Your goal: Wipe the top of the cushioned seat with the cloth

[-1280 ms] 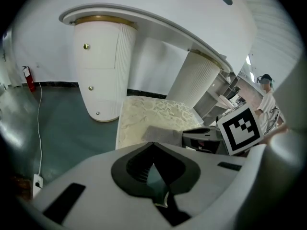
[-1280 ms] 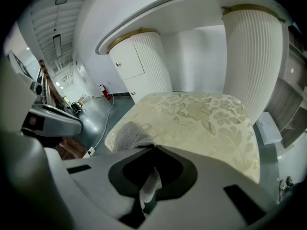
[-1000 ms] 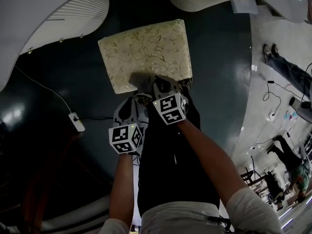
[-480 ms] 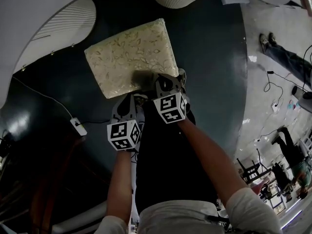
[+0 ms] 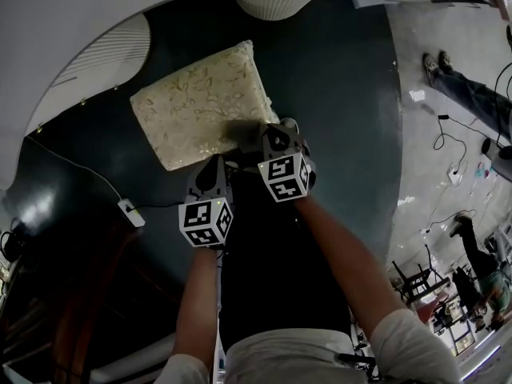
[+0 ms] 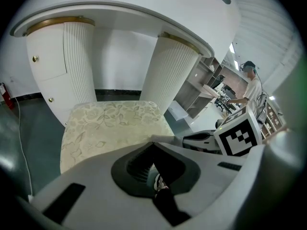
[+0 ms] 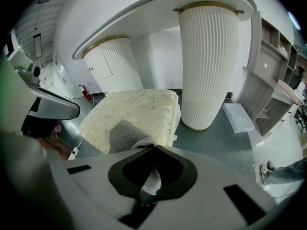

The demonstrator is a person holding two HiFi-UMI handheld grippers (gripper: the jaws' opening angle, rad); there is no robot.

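Upper middle of the head view: the cushioned seat (image 5: 196,106), cream with a leaf print, over the dark floor (image 5: 344,102). On its lower right corner, a grey cloth (image 5: 240,132), lying on the seat top. Right gripper (image 5: 270,141) just below it in the frame, claw pinched tight on the cloth.

Same thing in the right gripper view: cloth (image 7: 125,135) squeezed between the two tips in the lower middle, loose part spread on the near edge of the seat (image 7: 139,107). Right of the seat there, a white ribbed column (image 7: 208,61).

Left gripper (image 5: 210,178) lower and to the left of the right one in the head view, near the seat's lower edge, not on the cloth. In the left gripper view, left gripper (image 6: 153,145) with its claw pressed together and nothing in it, seat (image 6: 110,123) in the middle of the frame past the tips.

Small white power strip (image 5: 130,212) on the floor at the left of the head view.
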